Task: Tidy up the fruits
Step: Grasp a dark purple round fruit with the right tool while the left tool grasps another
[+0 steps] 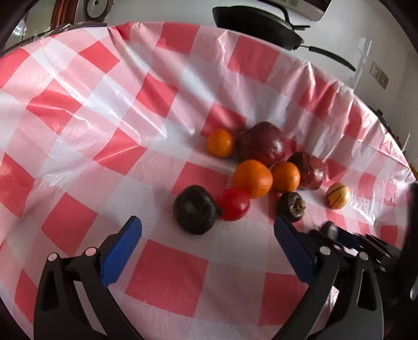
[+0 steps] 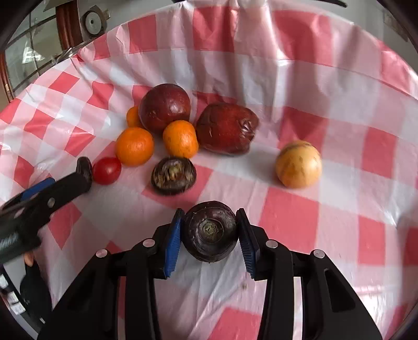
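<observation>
My right gripper point(image 2: 210, 228) is shut on a dark purple round fruit point(image 2: 210, 231), its blue pads pressing both sides just above the cloth. Ahead lie another dark fruit point(image 2: 173, 175), two dark red fruits point(image 2: 164, 107) point(image 2: 226, 128), three oranges point(image 2: 134, 146), a red tomato point(image 2: 107, 170) and, apart at the right, a yellow striped fruit point(image 2: 298, 163). My left gripper point(image 1: 207, 222) stands open over the cloth. A third dark purple fruit point(image 1: 194, 213) lies just beyond its fingertips, touching the tomato point(image 1: 233, 204). Nothing is between its pads.
A red-and-white checked plastic cloth point(image 1: 167, 285) covers the table. A black pan point(image 1: 256, 23) sits beyond the far edge. A window and a wooden frame point(image 2: 65, 23) are at the far left. Bare cloth lies left of the fruit pile.
</observation>
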A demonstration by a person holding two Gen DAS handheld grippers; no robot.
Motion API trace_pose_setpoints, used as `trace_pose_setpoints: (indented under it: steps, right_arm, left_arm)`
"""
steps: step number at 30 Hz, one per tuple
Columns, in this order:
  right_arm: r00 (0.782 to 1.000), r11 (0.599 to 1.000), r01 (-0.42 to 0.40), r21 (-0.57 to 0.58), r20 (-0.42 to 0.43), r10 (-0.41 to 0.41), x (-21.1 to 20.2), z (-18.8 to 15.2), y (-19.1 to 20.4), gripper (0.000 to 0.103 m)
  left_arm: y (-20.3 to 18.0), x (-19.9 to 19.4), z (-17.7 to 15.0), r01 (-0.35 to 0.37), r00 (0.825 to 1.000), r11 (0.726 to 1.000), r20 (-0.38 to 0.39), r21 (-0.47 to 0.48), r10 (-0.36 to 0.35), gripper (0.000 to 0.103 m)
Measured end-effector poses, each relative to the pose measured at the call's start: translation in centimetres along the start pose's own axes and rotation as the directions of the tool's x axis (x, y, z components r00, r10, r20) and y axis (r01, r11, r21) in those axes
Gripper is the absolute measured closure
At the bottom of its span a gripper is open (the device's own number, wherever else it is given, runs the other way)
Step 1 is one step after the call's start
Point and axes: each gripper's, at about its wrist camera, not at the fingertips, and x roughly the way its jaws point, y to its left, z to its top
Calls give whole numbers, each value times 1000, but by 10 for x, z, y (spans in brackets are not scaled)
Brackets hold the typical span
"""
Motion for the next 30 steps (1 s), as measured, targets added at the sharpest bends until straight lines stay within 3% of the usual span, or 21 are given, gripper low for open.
trace_pose_setpoints:
  steps: [2, 10, 18, 22, 25, 27, 30]
  right_arm:
    - [999, 999, -18, 39, 32, 17, -10, -7, 0, 62]
    - [983, 961, -175, 215, 93, 158, -20, -18, -23, 62]
    - [974, 948, -225, 225, 94, 208, -19, -18, -23, 62]
    - [973, 947, -228, 225, 91, 212, -19, -19, -23, 62]
    - [974, 949, -226, 222, 81, 213, -17, -18, -22, 62]
    - [974, 949, -225, 221, 79, 212, -17, -18, -22, 62]
    - [974, 949, -224, 222, 80, 211, -17, -17, -22, 62]
  left_arm:
    - [2, 4, 2, -44, 999, 999, -26, 25, 45, 2]
    - [5, 14, 4, -84, 993, 990, -71, 111, 92, 10]
    - [-6, 31, 4, -87, 988, 980, -113, 179, 109, 28]
    - [-4, 34, 7, -84, 988, 981, -113, 174, 104, 30]
    - [-1, 37, 10, -75, 989, 983, -110, 166, 94, 37]
    - [1, 38, 11, -68, 991, 984, -105, 163, 86, 51]
    - [1, 37, 12, -59, 992, 985, -101, 162, 76, 63]
